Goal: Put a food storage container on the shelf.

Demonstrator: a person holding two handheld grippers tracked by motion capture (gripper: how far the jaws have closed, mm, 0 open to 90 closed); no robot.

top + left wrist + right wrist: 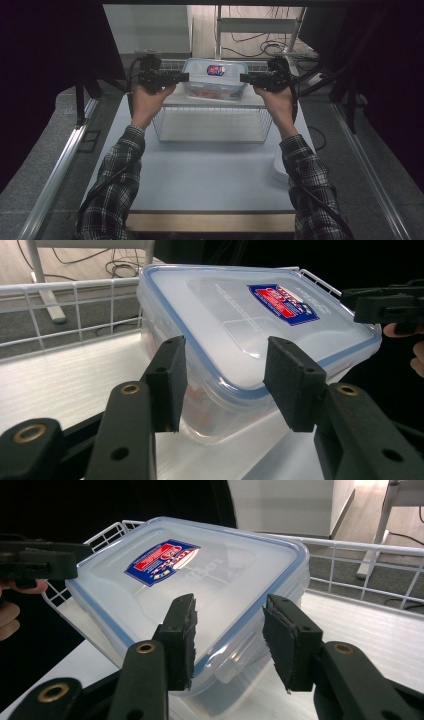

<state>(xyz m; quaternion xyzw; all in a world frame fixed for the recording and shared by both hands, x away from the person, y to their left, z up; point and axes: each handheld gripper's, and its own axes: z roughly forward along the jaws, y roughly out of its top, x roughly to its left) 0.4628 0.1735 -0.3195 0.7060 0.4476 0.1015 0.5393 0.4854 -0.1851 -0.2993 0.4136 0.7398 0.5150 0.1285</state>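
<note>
High view | 1 lidded box (215, 79) | 1 wire basket (212, 131) | left claw (186, 77) + right claw (242, 77) spread, nr box ends

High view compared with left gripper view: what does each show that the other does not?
High view: both plaid sleeves, the white table and the whole wire basket. Left gripper view: the left gripper with its pads up close, astride the container's near end. Both: the clear container with its blue-and-red label, and the right gripper.
</note>
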